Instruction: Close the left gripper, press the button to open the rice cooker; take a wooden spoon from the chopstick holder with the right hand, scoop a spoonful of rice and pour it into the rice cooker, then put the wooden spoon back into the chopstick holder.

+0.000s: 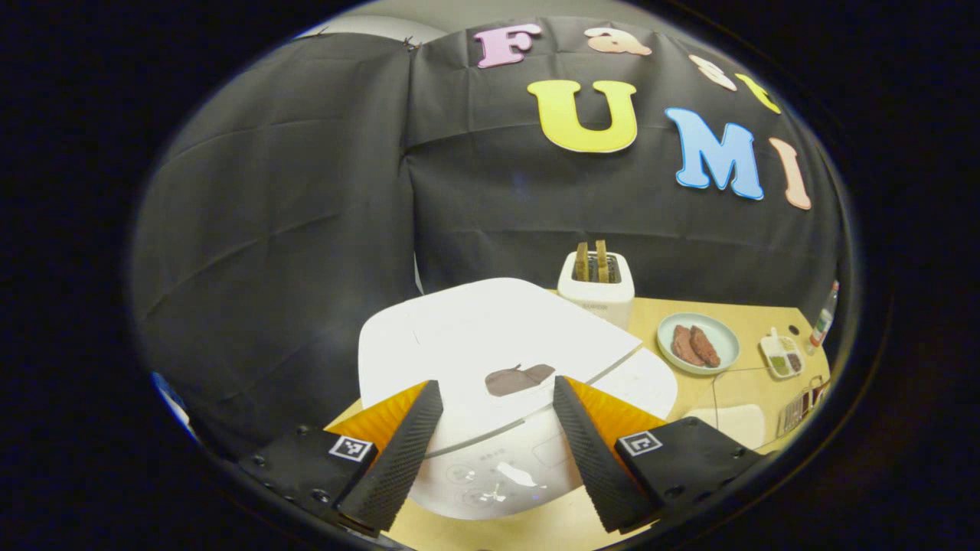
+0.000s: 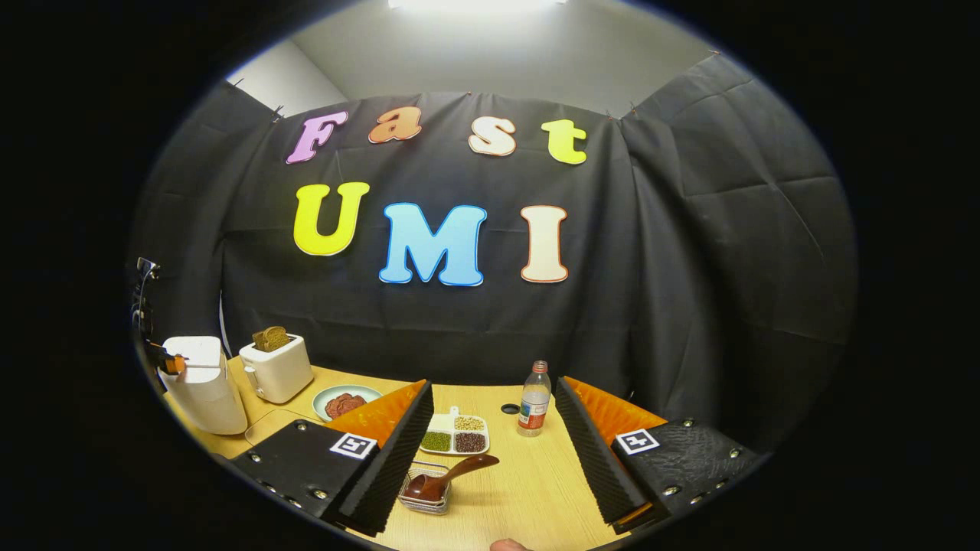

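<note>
The left gripper (image 1: 498, 451) hangs with jaws apart above the closed rice cooker (image 1: 490, 360) at the table's (image 2: 528, 490) left edge. The right gripper (image 2: 494, 459), jaws also apart, hovers over the front edge, where the wooden spoon (image 2: 444, 478) lies in what looks like the wire chopstick holder (image 2: 425, 501).

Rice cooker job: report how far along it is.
Nothing looks done: the rice cooker lid is down. In hand: the open left hand-held gripper hovers over it. Left: closing, pressing, and all scooping; the wooden spoon sits in the chopstick holder.
</note>
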{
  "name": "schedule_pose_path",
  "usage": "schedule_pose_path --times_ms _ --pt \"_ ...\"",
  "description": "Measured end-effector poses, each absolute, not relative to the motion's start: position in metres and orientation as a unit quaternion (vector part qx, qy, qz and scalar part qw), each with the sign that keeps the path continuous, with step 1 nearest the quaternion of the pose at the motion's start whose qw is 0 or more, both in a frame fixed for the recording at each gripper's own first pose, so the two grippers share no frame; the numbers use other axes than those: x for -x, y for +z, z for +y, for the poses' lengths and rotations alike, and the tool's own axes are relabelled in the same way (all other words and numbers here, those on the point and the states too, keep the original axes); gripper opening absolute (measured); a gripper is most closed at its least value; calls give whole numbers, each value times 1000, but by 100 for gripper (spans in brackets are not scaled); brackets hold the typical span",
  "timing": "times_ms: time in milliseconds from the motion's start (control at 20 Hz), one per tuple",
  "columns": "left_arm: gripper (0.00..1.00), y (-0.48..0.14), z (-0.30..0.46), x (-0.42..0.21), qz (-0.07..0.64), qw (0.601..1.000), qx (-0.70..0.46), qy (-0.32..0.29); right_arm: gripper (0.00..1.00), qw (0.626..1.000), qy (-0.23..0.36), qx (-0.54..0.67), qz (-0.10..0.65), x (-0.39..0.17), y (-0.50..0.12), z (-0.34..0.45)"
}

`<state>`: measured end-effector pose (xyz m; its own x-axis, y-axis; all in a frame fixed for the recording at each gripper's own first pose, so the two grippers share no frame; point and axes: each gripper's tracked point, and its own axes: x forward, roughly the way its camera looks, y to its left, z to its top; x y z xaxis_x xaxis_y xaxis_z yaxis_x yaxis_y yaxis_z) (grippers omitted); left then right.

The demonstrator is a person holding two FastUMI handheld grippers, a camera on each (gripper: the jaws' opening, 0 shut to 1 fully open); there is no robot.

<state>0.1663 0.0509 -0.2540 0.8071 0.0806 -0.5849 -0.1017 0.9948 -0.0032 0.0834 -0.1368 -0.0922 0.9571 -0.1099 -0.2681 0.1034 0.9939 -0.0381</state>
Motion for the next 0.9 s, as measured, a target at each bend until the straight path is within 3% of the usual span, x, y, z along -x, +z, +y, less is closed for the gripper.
schedule_pose_path --times_ms 150,500,900 --pt "100 -259 51 -169 319 946 57 34 98 989 -53 5 137 -81 -94 -131" --pt "99 -240 48 -169 267 962 49 13 98 991 -44 -8 127 -79 -83 -113" --pt "95 -83 27 -136 107 993 37 -24 98 996 -26 -20 81 -77 -32 -74"
